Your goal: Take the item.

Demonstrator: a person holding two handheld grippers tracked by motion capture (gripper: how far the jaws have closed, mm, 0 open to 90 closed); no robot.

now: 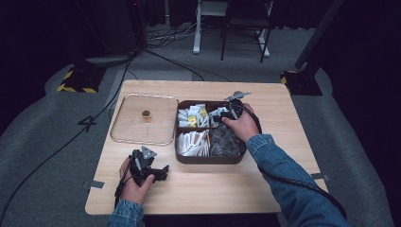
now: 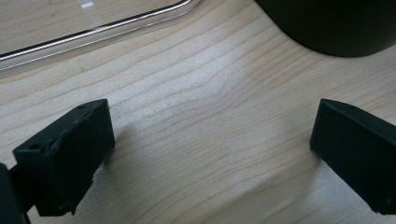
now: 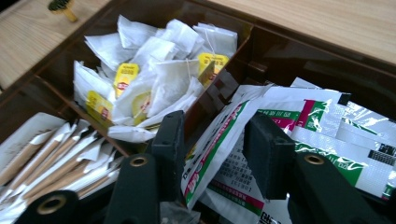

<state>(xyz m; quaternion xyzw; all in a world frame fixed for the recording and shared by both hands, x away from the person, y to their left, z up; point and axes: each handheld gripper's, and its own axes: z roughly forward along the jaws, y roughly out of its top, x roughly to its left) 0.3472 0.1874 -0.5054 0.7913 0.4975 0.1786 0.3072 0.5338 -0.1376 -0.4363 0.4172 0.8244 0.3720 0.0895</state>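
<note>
A dark brown compartment box [image 1: 208, 160] stands mid-table. My right gripper [image 1: 222, 113] reaches into its far right compartment, which holds white, green and pink sachets. In the right gripper view the right gripper [image 3: 217, 123] has its jaws on either side of one raised, tilted sachet [image 3: 224, 154]. The jaws stand apart, and I see no firm press on the sachet. My left gripper [image 1: 163, 171] rests on the wooden table [image 1: 213, 189] near the front left. In its own view the left gripper [image 2: 210, 140] is open over bare wood.
Yellow-tagged tea bags [image 3: 154, 70] fill the far left compartment. Paper stick sachets [image 3: 46, 158] lie in the near left one and dark packets [image 1: 227, 139] in the near right. A clear lid [image 1: 156, 127] with a knob [image 1: 146, 114] lies left of the box.
</note>
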